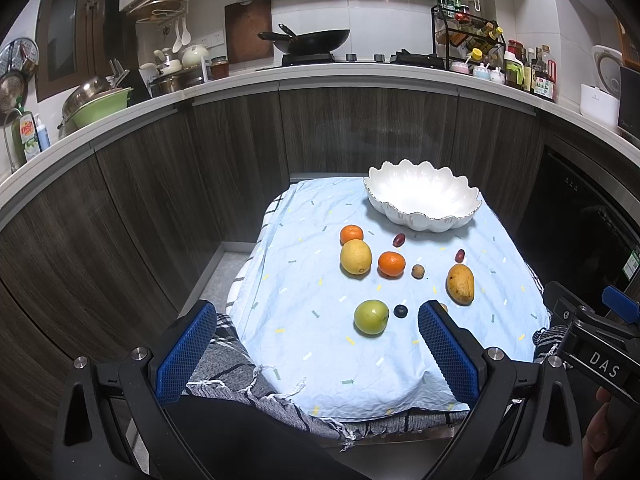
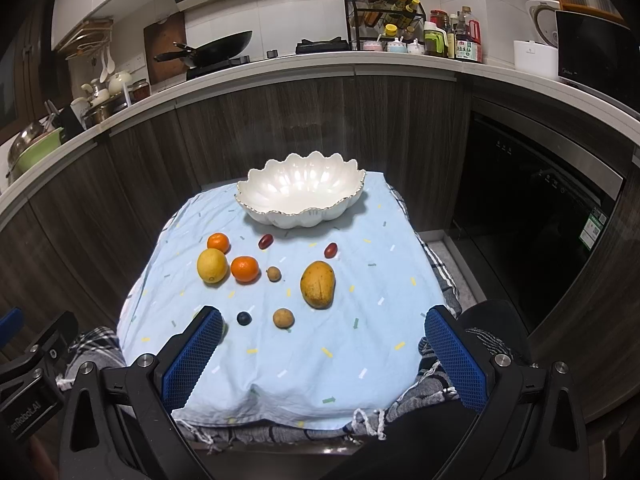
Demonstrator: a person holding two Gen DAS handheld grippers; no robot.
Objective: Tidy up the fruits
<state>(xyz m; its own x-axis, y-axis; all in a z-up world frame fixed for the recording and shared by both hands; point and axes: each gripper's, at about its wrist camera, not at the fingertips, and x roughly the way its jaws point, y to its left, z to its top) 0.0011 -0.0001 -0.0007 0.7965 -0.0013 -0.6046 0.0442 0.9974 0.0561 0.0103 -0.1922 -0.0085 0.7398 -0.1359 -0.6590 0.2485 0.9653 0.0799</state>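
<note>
Surface: low, draped in a pale blue cloth with confetti print (image 2: 280, 360) over a grey plaid blanket (image 1: 224, 364); lying ahead of and below both hand-held grippers.

Scalloped white ceramic bowl with gilt rim (image 2: 301, 196): farthest item ahead of the right hand-held gripper, at the far edge of the cloth; empty. Judged destination for the fruit.

Yellow-orange oblong mango (image 2: 317, 290): ahead of the right hand-held gripper, nearer its right finger's side than the small fruit; lying flat, clear of neighbours.

Round yellow lemon-like citrus (image 1: 355, 257): ahead of the left hand-held gripper, touching or nearly touching a small orange mandarin (image 1: 351, 234) behind it; second mandarin (image 1: 391, 264) just beside.

Round green apple-like fruit (image 1: 371, 317): closest piece ahead of the left hand-held gripper, between its fingers' lines.

Small items: two tan round longan-like fruits (image 2: 283, 317) (image 2: 274, 273), dark blue berry (image 2: 244, 318), two dark red oval dates (image 2: 265, 241) (image 2: 330, 250) nearer the bowl.

Left hand-held gripper (image 1: 316, 320): fingers spread wide, holding nothing.
Right hand-held gripper (image 2: 324, 324): fingers spread wide, holding nothing.

Step judged in hand: first pick. Advice: centre spread fingers over one isolated fruit, close gently across its widest part, lift clear of cloth folds, release low inside bowl.
</note>
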